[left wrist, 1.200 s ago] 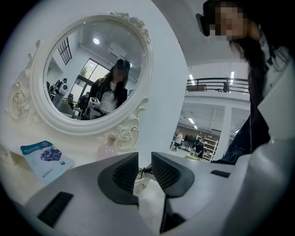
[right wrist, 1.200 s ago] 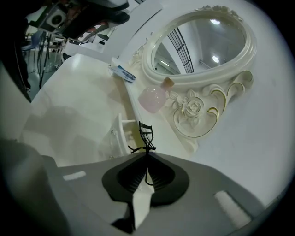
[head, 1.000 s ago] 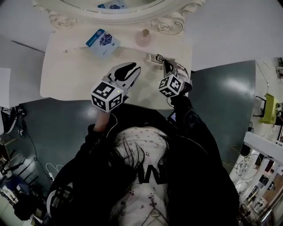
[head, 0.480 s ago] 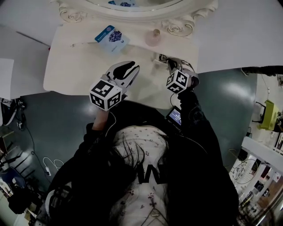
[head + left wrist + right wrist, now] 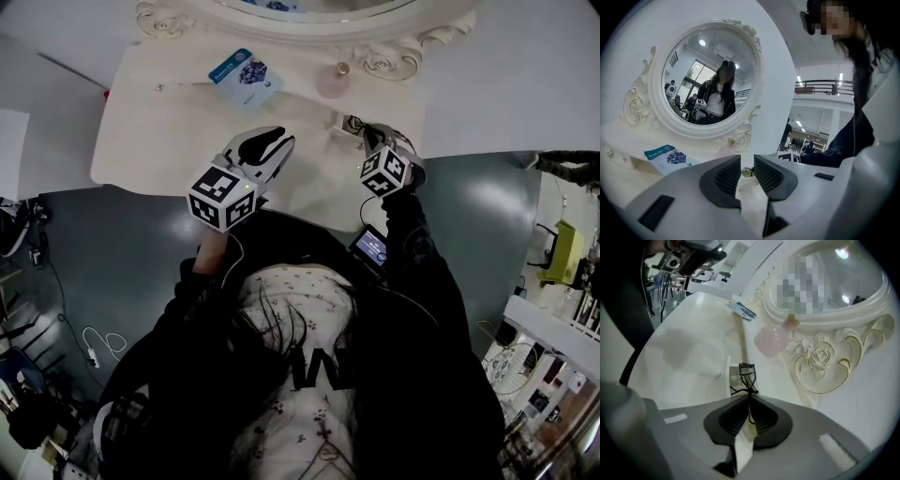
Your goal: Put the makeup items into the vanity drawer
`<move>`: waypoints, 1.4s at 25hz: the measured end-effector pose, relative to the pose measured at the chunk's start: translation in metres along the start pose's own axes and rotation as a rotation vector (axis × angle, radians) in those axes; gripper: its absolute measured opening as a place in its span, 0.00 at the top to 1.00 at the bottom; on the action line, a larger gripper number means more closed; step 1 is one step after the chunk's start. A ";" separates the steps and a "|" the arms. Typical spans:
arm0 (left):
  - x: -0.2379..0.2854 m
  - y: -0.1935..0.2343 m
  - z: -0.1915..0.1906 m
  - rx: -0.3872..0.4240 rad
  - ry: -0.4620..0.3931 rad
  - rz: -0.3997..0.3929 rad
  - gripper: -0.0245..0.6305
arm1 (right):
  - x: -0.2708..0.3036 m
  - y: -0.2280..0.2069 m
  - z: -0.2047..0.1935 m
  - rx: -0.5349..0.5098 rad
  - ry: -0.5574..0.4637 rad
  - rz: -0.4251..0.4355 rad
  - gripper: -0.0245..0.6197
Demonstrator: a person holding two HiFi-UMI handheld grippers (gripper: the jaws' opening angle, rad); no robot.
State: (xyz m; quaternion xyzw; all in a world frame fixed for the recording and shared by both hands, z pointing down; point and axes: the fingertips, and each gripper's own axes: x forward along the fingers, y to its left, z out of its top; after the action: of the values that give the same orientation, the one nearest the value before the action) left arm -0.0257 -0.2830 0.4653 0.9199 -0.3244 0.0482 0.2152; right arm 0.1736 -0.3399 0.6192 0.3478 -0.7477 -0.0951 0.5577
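Observation:
A black eyelash curler [image 5: 746, 371] sticks out of my right gripper [image 5: 749, 401], whose pads are shut on its handles. It hangs low over the white vanity top [image 5: 169, 141] near the back right corner, where the head view shows the curler [image 5: 352, 122] ahead of the right gripper [image 5: 368, 136]. My left gripper [image 5: 272, 141] hovers over the middle of the tabletop. In its own view the left gripper [image 5: 746, 166] is open by a narrow gap, with nothing between its pads.
A blue packet [image 5: 244, 75] lies at the back of the table, a thin stick [image 5: 183, 85] to its left. A pink round bottle [image 5: 772, 341] stands against the ornate mirror frame [image 5: 820, 357]. A small white raised piece [image 5: 726, 376] sits beside the curler.
The head camera has shifted, so the table sits further right in view. My right gripper has edged slightly toward the mirror with the curler. The left gripper has drifted a little left.

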 end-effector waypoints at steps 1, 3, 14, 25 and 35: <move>0.001 0.001 0.001 0.000 -0.002 -0.003 0.83 | -0.001 -0.001 -0.002 0.032 0.002 0.009 0.93; 0.004 0.001 0.001 -0.001 -0.006 -0.016 0.83 | -0.004 0.000 -0.005 0.086 0.006 0.032 0.93; 0.006 0.004 0.003 0.003 -0.016 -0.019 0.83 | 0.001 0.009 -0.002 0.093 0.007 0.067 0.92; 0.009 0.007 0.005 -0.001 -0.025 -0.003 0.83 | -0.014 -0.007 -0.018 0.228 0.016 0.146 0.79; 0.009 0.008 0.004 -0.003 -0.013 -0.004 0.83 | -0.023 -0.007 -0.007 0.475 -0.019 0.164 0.79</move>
State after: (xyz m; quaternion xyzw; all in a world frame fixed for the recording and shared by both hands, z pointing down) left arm -0.0237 -0.2949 0.4669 0.9204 -0.3242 0.0413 0.2146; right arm 0.1860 -0.3286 0.6003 0.4064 -0.7798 0.1258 0.4593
